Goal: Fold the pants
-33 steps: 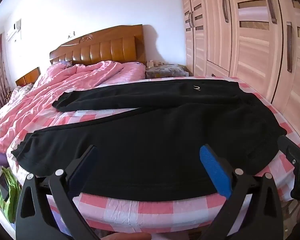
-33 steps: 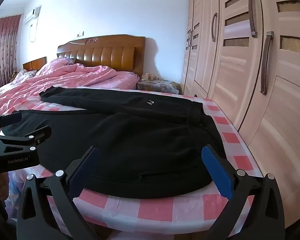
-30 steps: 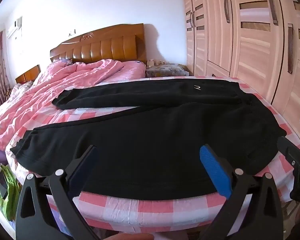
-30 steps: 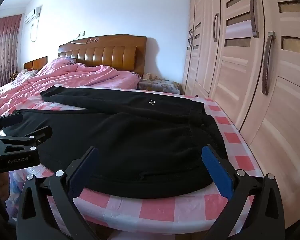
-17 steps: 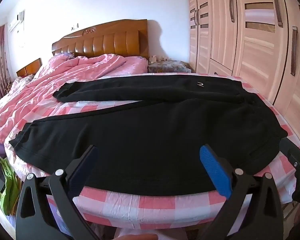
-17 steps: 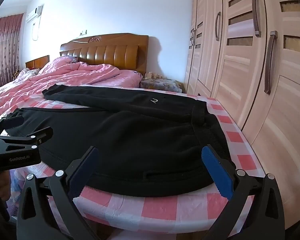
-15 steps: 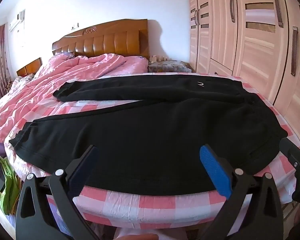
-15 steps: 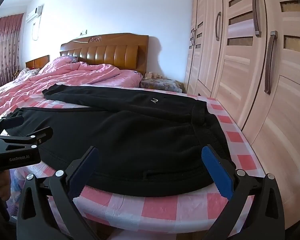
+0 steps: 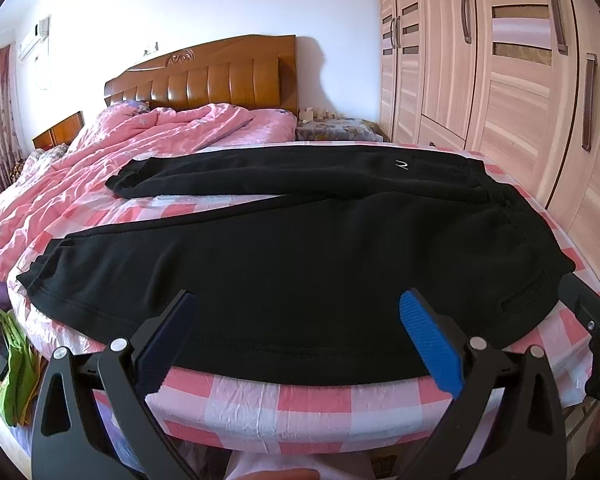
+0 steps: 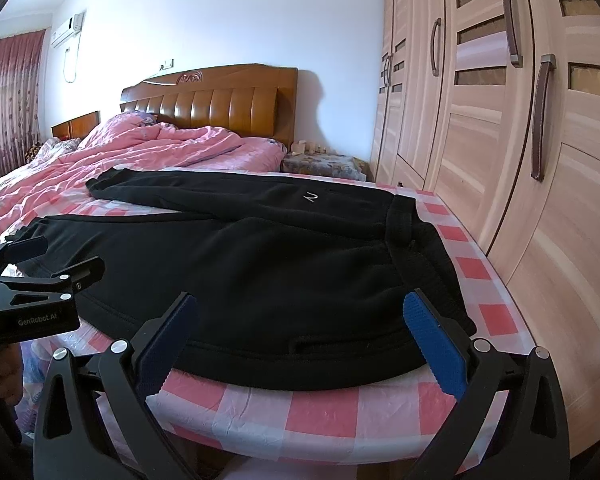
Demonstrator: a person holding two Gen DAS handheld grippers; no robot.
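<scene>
On bed (image 9: 260, 408): black pants (image 9: 300, 248) flat. Both grippers (image 9: 296, 332) (image 10: 300, 332) spread, empty. Green bag (image 9: 8, 368) only in left view.

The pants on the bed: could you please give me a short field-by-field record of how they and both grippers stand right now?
item: black pants, unfolded
layout: spread flat, legs apart, waistband toward the wardrobe
surface: pink checked sheet at the bed's foot
left gripper: open, holding nothing, above the near leg's edge
right gripper: open, holding nothing, near the waistband end
folding: not yet begun
behind: pink quilt
</scene>
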